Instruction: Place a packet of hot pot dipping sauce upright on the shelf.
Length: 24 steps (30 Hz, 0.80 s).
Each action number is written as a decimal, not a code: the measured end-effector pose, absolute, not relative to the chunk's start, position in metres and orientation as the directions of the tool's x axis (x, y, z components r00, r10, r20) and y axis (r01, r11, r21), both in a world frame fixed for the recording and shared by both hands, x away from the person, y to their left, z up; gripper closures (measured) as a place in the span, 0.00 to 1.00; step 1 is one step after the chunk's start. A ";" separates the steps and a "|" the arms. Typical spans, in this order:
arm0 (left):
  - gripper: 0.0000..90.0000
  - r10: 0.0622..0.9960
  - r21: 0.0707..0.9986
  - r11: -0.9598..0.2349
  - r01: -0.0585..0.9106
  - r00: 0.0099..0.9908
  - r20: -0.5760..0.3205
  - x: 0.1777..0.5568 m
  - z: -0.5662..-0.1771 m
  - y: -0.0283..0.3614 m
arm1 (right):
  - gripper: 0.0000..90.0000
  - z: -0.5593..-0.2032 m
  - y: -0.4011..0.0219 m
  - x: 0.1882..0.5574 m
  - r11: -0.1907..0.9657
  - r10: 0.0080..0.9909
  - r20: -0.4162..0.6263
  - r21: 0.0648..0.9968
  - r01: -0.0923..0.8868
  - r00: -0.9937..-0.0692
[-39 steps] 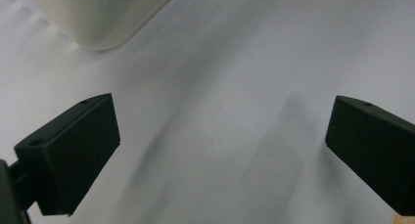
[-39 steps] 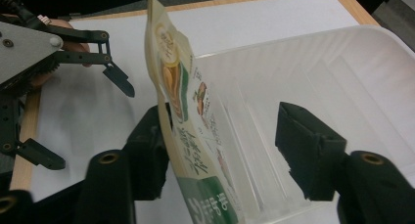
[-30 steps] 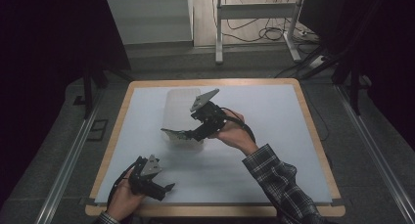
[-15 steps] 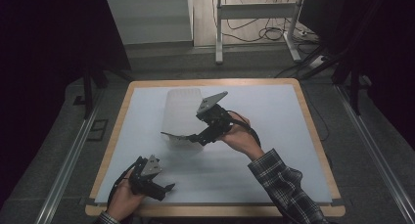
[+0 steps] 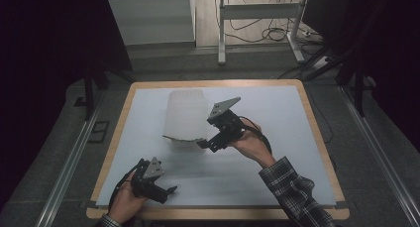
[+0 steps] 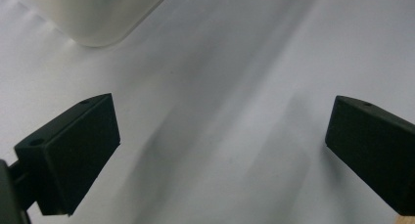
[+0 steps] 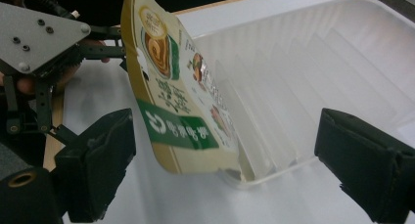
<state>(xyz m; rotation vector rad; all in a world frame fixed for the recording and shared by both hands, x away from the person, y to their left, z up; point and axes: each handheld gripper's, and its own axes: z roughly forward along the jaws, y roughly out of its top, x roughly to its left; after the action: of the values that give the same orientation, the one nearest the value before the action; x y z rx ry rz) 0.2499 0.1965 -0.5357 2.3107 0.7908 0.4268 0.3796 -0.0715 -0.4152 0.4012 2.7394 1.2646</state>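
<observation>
Open right tool beside perhaps-peeled tray

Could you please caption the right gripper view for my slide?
Right gripper, jaws just opened, faces a printed pouch leaning into a translucent ribbed tray.

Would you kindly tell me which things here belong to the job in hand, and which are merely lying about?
In the job:
- printed food pouch, leaning in the tray
- white ribbed plastic tray
- right gripper, jaws just opened

Lying about:
- left gripper, open, idle
- floor cables
</observation>
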 end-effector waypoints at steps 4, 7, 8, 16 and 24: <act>0.00 0.637 0.670 -0.609 0.425 0.765 0.094 0.250 -0.536 0.196 | 0.08 -0.417 -0.077 0.379 0.616 0.285 0.028 0.760 0.206 -0.958; 0.00 0.640 0.672 -0.604 0.428 0.763 0.089 0.250 -0.536 0.196 | 0.07 -0.419 -0.083 0.377 0.606 0.297 0.040 0.764 0.221 -0.954; 0.00 0.640 0.673 -0.604 0.428 0.763 0.089 0.250 -0.536 0.196 | 0.06 -0.420 -0.084 0.376 0.602 0.296 0.041 0.768 0.220 -0.954; 0.00 0.641 0.673 -0.601 0.430 0.763 0.085 0.250 -0.536 0.196 | 0.03 -0.425 -0.096 0.373 0.592 0.318 0.042 0.772 0.233 -0.947; 0.00 0.641 0.670 -0.603 0.433 0.763 0.083 0.250 -0.537 0.196 | 0.03 -0.428 -0.109 0.370 0.572 0.343 0.030 0.787 0.233 -0.939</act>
<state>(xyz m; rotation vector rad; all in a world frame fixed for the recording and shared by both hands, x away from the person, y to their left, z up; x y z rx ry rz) 0.2504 0.1962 -0.5366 2.3100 0.7989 0.4188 0.3702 -0.1089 -0.4284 0.4919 2.6716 1.3089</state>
